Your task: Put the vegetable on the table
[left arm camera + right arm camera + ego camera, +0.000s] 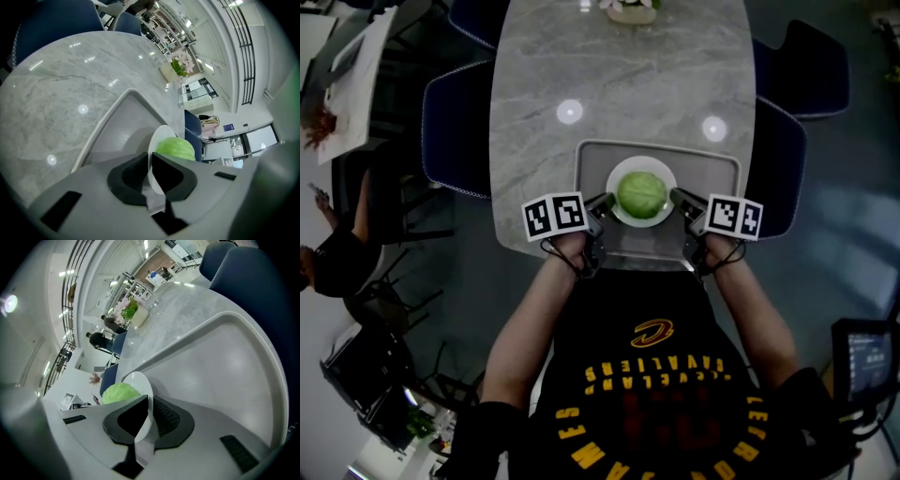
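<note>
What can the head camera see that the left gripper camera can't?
Only the head view shows the right gripper on the far side of the plate, plus the person's forearms. Only the left gripper view shows, up close, the left gripper pinching the plate's rim. Both show the green vegetable on the plate, the tray and the marble table.

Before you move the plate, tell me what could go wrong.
1. The cabbage is round and rests loose on the plate; any tilt could roll it off.
2. The left gripper and right gripper each pinch only the thin rim, so uneven lifting may let the plate slip onto the tray.
</note>
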The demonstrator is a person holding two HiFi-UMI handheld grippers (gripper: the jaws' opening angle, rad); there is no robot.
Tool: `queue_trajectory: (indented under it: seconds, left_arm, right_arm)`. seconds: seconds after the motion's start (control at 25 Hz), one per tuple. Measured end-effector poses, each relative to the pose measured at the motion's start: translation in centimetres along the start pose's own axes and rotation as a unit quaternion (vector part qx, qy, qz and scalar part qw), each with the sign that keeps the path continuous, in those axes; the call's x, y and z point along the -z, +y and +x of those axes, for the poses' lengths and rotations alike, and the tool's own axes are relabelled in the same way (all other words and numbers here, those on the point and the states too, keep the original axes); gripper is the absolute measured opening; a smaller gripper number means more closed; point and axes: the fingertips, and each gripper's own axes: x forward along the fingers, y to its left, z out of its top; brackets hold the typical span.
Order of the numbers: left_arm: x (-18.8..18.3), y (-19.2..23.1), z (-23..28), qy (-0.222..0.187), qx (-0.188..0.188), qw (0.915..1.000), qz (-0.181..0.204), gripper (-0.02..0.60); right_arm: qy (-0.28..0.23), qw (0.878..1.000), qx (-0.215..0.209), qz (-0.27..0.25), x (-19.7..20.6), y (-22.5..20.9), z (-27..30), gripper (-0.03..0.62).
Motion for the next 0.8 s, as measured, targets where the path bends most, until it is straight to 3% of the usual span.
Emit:
queue_trajectory:
  seconds: [0.24,0.48,0.8]
  left_arm:
    - [-0.9,0.5,-1.8,-0.037,0.004,0.9992,-0.016,0.031]
    - [-5.5,3.3,-7.2,-0.056,0.013,0.9975,-0.042,0.031]
    - [-5.1,8.8,-11.4,-0.055,0.009,0.9981,-0.025,0.031]
  right_arm:
    - [0.018,0.999,-0.025,-0.029,-0.8,2.1,1.2,0.041]
    - [0.029,0.998,-0.024,-0.046,-1.7,9.3,5.2,0.037]
    - [0.015,0.999,-0.033,-0.040,3.5,12.3,8.9,0.037]
